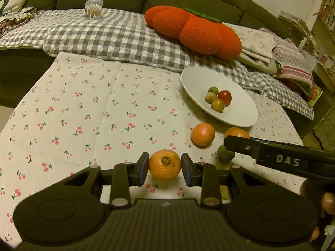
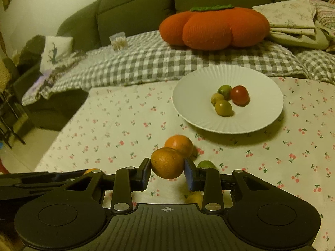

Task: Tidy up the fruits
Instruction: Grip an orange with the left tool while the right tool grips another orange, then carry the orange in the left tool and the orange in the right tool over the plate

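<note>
Left tool (image 1: 165, 168) and right tool (image 2: 167, 170) each pinching 1 round dimpled orange (image 1: 165, 164) (image 2: 167, 163) above cherry-print cloth (image 1: 83, 115).

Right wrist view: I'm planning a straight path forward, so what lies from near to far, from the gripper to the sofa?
right gripper shut on an orange → second orange → white plate of small fruits → checked blanket → pumpkin cushion → sofa back.

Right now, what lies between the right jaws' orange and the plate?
One loose orange, touching the held orange, then bare cherry-print cloth up to the white plate; right wrist view.
</note>
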A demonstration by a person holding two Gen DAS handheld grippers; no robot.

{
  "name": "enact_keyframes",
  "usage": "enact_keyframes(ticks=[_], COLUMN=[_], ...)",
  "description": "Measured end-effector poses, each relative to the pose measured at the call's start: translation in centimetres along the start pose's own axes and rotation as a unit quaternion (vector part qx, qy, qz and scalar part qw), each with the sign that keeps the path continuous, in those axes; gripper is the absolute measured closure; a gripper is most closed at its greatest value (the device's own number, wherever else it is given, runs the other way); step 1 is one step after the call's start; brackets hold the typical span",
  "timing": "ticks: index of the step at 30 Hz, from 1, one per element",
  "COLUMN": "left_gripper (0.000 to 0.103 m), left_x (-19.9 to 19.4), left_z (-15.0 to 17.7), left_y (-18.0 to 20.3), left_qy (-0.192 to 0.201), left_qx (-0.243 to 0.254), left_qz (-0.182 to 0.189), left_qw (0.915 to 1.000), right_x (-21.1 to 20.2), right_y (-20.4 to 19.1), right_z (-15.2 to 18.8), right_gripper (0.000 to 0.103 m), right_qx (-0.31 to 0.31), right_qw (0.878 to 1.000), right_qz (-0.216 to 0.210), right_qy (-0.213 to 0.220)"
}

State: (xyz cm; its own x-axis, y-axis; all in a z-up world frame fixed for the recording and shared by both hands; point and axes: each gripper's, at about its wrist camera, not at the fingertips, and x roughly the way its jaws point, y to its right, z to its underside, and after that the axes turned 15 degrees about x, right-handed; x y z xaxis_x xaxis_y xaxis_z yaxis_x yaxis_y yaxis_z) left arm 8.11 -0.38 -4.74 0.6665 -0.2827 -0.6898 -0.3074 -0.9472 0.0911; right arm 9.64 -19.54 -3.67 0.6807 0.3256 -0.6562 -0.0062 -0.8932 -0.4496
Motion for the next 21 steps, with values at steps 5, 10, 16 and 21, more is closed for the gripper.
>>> enact_keyframes(ticks=[5, 10, 16, 21], left_gripper=[0.072, 0.072, 0.072, 0.072], left_x=[0.0, 0.1, 0.4, 0.6], left_z=[-0.5, -1.4, -3.0, -4.3], left_y=[0.2, 0.6, 1.4, 2.5], left_qy=[0.006, 0.012, 0.026, 0.036], left_qx=[0.002, 0.005, 0.015, 0.027], left_qz=[0.002, 0.003, 0.006, 0.011], left_qw=[1.0, 0.9999, 0.9995, 0.9989], right_x=[-1.2, -2.2, -3.2, -3.6], right_y=[0.6, 1.4, 2.7, 3.6], right_z=[-0.9, -1.7, -3.1, -4.2], right_gripper=[0.07, 0.07, 0.07, 0.07], right_qx=[0.013, 0.019, 0.033, 0.039], right_qw=[1.0, 1.0, 0.999, 0.998], right_qz=[-0.009, -0.007, -0.006, -0.003], right_qy=[0.008, 0.019, 0.035, 0.045])
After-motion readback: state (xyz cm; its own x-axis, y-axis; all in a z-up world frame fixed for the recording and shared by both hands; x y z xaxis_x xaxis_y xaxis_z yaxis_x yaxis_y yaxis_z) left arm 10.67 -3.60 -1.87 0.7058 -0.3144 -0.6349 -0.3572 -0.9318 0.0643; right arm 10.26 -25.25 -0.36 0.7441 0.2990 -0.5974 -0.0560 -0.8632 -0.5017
